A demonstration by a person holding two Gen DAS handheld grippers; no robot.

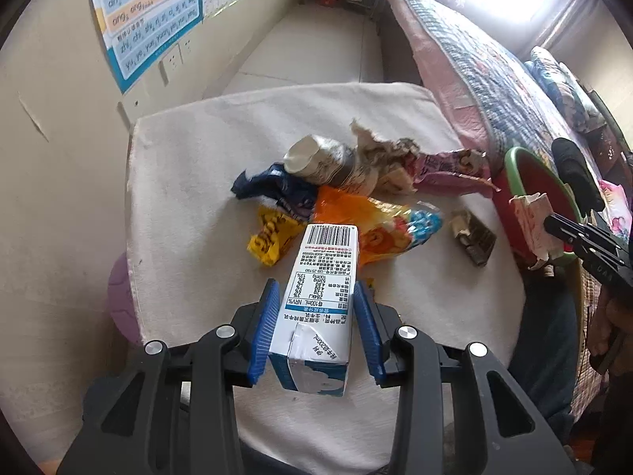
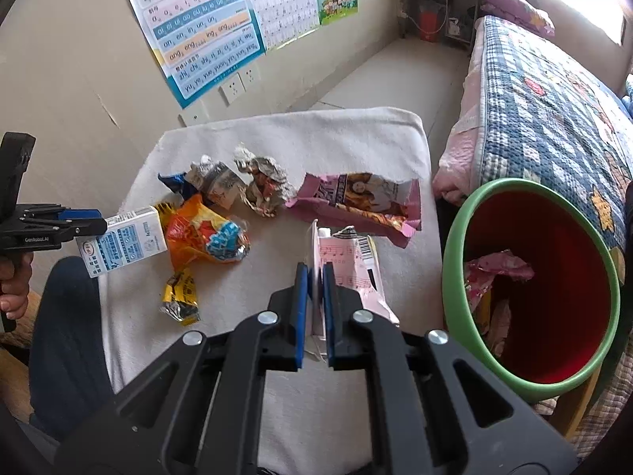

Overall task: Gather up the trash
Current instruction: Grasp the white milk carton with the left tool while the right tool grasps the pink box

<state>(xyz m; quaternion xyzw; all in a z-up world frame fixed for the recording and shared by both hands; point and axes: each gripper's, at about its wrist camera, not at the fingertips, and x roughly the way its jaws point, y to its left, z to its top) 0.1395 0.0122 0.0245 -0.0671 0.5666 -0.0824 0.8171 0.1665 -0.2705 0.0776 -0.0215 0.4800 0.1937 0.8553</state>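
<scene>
Left wrist view: the left gripper is clamping a blue-and-white milk carton btw its blue pads, barcode end pointing up-frame, lower center of the frame. Carton is hanging above the white cloth-covered table, not touching it afaict. Behind it, mid-frame, the trash pile is sitting on the cloth: orange snack wrapper just past the carton tip, yellow wrapper to its left, dark blue wrapper, crushed paper cup, crumpled paper, pink snack bag toward the right, and a small dark scrap on its own near the right edge of the table.

Right wrist view: the right gripper is pinching shut on a flattened pink carton w/ music notes and a barcode, center frame, the flat panel squeezed thin btw the pads. Can't tell if its far end is touching the cloth. Green-rimmed red bin is sitting at the right of the frame, beside the table and in front of the quilted bed, w/ some pink wrappers already inside. Left side of the frame is showing the other gripper w/ the milk carton, a person's fingers on its handle.
</scene>
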